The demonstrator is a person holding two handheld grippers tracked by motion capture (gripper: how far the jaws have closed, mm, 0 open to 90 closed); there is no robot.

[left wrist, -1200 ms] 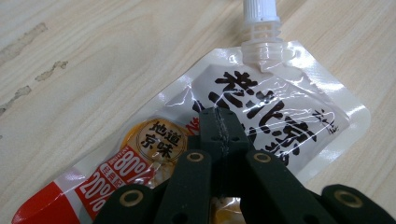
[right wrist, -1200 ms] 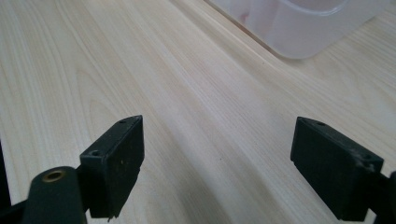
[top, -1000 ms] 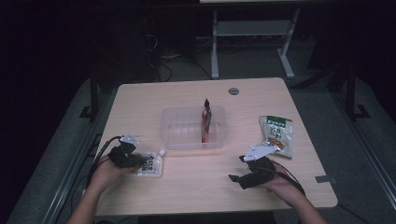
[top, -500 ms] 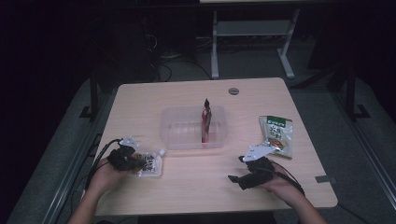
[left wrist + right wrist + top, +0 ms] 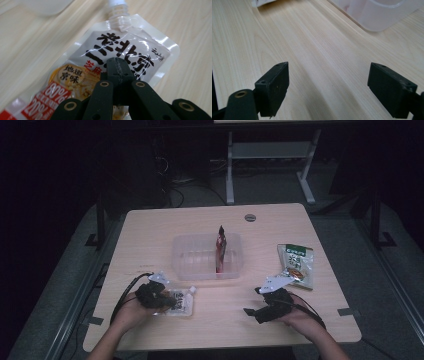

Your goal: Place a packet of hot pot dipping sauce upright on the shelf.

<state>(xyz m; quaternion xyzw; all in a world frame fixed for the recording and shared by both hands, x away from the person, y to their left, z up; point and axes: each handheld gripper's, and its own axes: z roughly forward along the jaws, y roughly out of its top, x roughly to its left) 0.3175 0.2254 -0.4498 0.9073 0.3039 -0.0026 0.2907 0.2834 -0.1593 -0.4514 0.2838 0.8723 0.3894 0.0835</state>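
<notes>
A white spouted pouch (image 5: 185,301) with black characters and a red-and-yellow label lies flat near the table's front left, with its cap toward the clear tub. In the left gripper view the pouch (image 5: 130,45) takes up most of the frame. My left gripper (image 5: 117,67) has its jaws pressed together on the pouch's middle. From above, the left gripper (image 5: 169,301) overlaps the pouch's left half. My right gripper (image 5: 252,301) rests low at the front right. In its own view the right gripper (image 5: 329,87) stands open over bare wood, holding nothing.
A clear plastic tub (image 5: 182,262) sits mid-table with a red sachet (image 5: 220,247) standing in it; a corner of the tub (image 5: 382,15) lies ahead of the right jaws. A green snack packet (image 5: 296,265) lies at the right. A grommet (image 5: 250,217) marks the far edge.
My left gripper has slid to the right, from beside the pouch to over it. The right gripper has stayed where it was.
</notes>
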